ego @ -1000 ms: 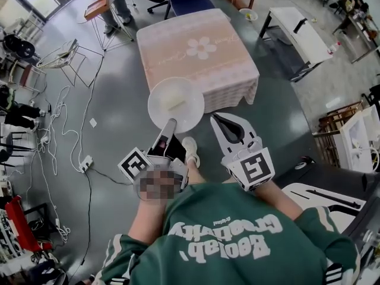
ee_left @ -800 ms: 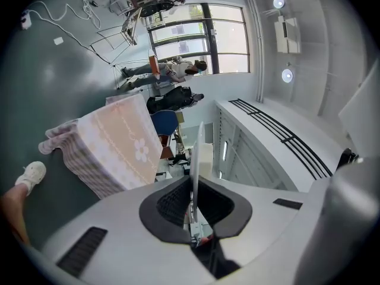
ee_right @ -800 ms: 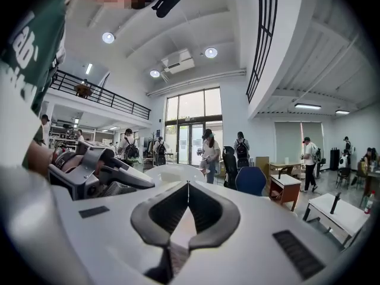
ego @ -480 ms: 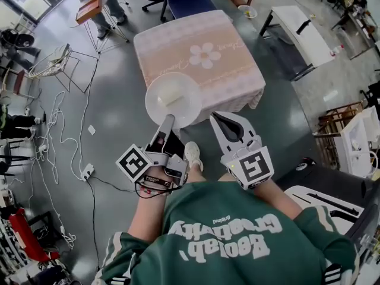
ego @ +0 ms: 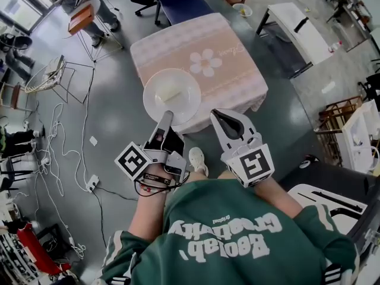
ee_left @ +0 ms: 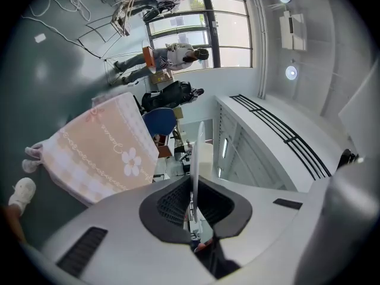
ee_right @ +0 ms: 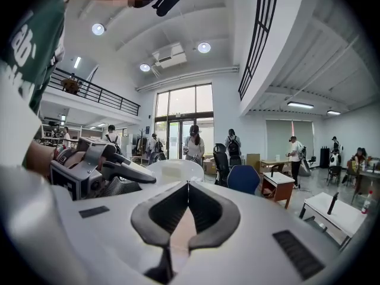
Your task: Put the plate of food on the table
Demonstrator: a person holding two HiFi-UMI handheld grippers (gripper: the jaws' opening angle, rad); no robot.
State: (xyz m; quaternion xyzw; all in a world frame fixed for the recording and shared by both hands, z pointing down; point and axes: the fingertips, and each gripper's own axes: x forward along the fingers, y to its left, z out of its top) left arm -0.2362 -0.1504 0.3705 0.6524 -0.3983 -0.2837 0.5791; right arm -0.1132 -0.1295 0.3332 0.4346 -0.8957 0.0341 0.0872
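We see plate (ego: 172,95) rim between left gripper (ego: 165,117) fingers, food (ego: 169,94) on it, seemingly over table (ego: 231,70) near edge; right gripper (ego: 222,119) right of plate.

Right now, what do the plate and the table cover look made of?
plate: white, smooth, thin stiff rim held in the left tool; likely ceramic or melamine, cannot tell which.
table cover: matte pink cloth, flower print, its edges hang in soft folds.

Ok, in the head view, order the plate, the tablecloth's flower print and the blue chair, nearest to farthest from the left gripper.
1. The plate, held at its rim by the left gripper.
2. The flower print, beyond it, up right.
3. The blue chair, at the top.
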